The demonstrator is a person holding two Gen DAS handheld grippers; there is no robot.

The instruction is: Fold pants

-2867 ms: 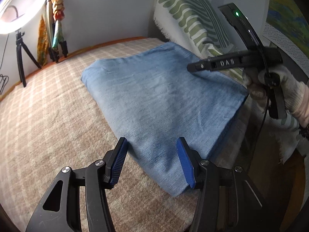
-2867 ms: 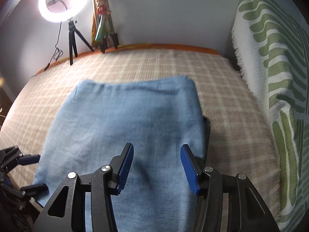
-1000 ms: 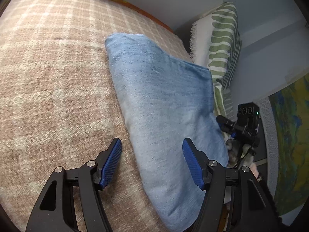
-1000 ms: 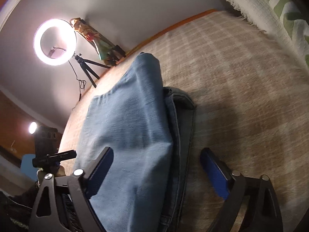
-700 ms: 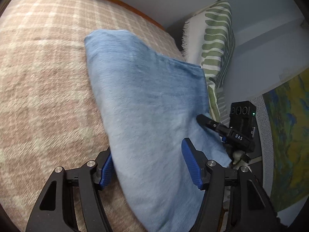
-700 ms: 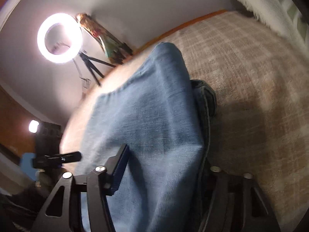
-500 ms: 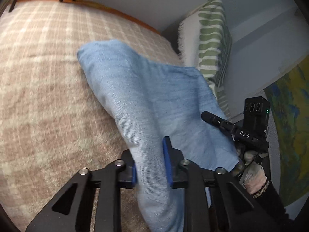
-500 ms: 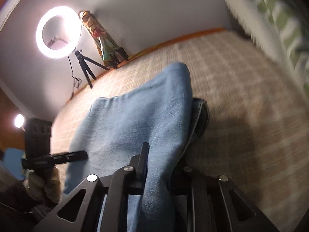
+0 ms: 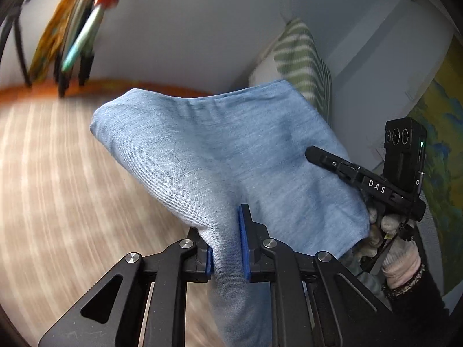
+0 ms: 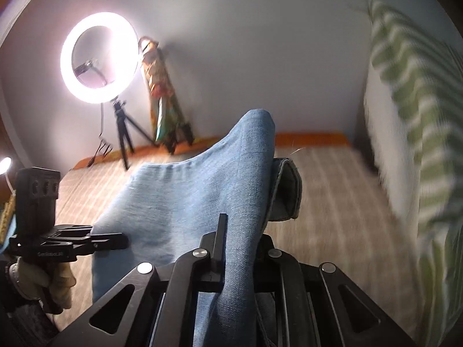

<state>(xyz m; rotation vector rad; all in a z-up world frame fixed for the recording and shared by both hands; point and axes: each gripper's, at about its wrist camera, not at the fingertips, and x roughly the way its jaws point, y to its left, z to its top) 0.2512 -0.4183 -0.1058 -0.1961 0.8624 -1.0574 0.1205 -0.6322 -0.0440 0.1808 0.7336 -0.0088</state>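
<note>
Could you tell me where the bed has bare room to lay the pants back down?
Bare plaid cover lies left of the lifted pants, up to the tripod legs at the orange edge. Another free strip runs between the pants and the green striped throw. The near middle is crowded: left gripper and right gripper both clamp the denim.

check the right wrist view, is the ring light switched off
No, the ring light glows bright white on its tripod against the wall, behind the lifted pants.
</note>
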